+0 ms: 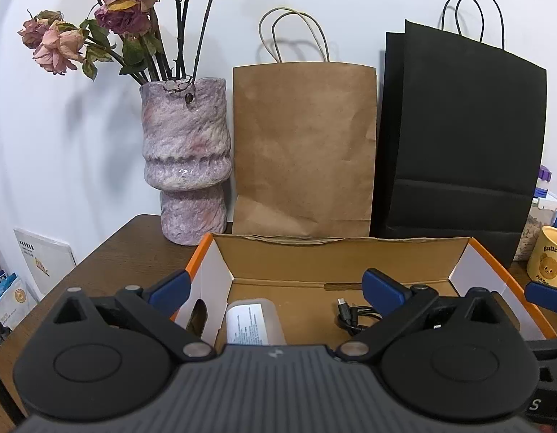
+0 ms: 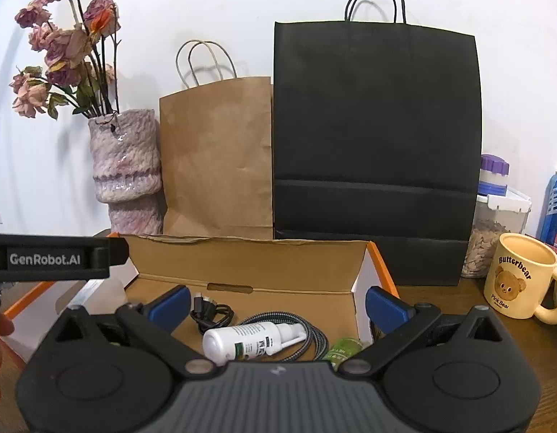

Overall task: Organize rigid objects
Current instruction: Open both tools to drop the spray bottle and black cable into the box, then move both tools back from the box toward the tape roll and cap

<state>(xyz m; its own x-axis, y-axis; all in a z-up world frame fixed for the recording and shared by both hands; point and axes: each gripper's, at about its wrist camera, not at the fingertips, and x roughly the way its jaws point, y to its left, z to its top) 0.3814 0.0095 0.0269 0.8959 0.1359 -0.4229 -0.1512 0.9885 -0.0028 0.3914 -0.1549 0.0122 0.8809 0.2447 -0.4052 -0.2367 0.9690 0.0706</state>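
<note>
Cardboard box (image 2: 249,263) with orange edges sits open on the wooden table (image 1: 109,252), in front of a brown paper bag (image 1: 303,148) and a black bag (image 2: 376,144). Inside lie a white spray bottle (image 2: 242,341), a coiled black cable (image 2: 211,315), a braided cord (image 2: 314,339), a green packet (image 2: 343,350) and a pale plastic case (image 1: 255,321). Both tools point slightly downward over the box's near edge. The left gripper (image 1: 275,288) and the right gripper (image 2: 276,303) are spread wide with nothing between their blue pads (image 2: 385,308). A bear mug (image 2: 520,281) stands to the right.
</note>
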